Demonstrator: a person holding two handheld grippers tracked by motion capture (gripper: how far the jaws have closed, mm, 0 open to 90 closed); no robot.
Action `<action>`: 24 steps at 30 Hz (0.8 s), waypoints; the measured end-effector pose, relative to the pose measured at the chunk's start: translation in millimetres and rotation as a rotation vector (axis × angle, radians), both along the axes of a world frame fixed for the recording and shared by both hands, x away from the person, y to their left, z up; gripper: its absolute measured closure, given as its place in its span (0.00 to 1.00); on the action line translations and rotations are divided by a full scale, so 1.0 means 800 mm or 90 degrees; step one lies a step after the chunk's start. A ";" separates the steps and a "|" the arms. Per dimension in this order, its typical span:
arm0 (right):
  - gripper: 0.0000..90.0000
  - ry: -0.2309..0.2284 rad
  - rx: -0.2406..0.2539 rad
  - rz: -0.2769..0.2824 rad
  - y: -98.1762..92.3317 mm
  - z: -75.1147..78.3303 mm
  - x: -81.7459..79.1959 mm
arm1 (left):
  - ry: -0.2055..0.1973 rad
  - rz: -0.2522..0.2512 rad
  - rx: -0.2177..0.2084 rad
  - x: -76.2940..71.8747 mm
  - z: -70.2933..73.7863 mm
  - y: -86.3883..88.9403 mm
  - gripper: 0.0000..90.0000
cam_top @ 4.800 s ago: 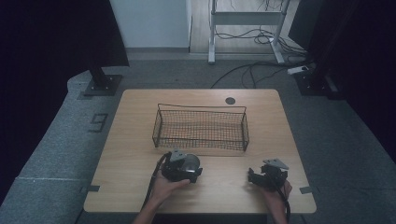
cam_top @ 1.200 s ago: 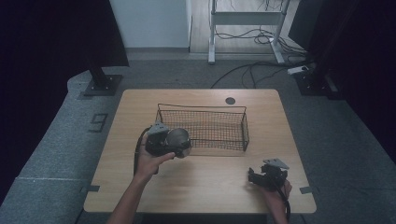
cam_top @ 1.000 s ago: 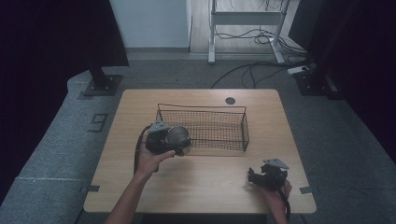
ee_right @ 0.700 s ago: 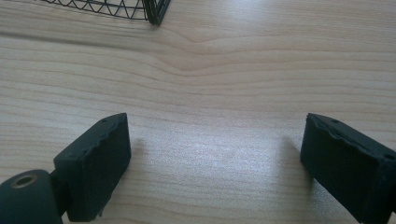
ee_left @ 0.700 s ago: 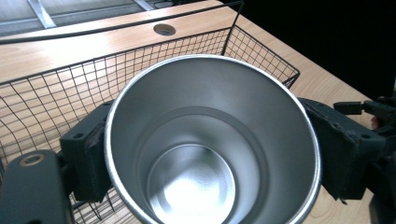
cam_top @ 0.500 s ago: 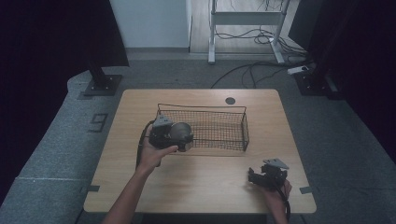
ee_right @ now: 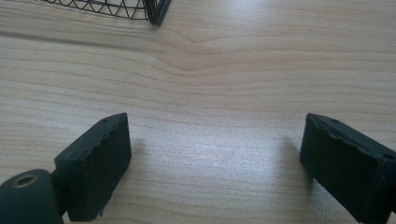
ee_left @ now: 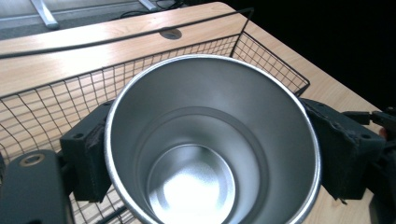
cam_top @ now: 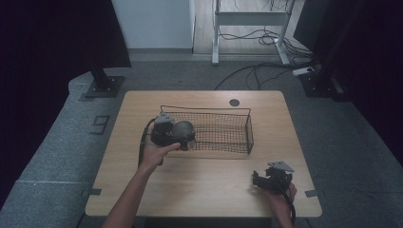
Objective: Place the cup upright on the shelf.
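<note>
While clamped between the left tongs [ee_left: 205, 154], the steel cup [ee_left: 212, 140] overhangs the wire basket [cam_top: 223, 130].

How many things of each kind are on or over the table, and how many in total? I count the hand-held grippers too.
Metal cup: 1
Wire basket: 1
Grippers: 2, the left gripper and the right gripper
Total: 4
</note>
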State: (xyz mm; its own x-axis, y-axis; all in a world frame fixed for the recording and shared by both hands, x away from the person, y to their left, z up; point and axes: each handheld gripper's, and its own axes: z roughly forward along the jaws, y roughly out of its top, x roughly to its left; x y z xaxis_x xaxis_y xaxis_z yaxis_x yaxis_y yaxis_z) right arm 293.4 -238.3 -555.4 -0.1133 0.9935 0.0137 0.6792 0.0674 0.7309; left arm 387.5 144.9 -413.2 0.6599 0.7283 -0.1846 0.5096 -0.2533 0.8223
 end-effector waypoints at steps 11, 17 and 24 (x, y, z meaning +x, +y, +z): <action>0.10 0.000 0.000 0.002 0.000 0.000 0.000 | 0.004 -0.003 0.001 0.010 0.002 -0.006 0.16; 0.10 0.000 0.000 0.001 0.000 0.000 0.000 | 0.006 -0.004 -0.003 0.015 0.005 -0.008 0.16; 0.10 0.000 -0.001 0.002 0.000 0.000 0.000 | 0.006 0.001 0.004 0.025 0.007 -0.009 0.16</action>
State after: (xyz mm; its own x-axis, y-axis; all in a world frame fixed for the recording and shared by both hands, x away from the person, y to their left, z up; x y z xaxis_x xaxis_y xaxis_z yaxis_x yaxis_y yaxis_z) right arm 293.5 -238.6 -555.4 -0.1172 0.9930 0.0124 0.6793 0.0710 0.7304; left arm 407.2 137.9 -407.3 0.6565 0.7310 -0.1861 0.5179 -0.2575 0.8158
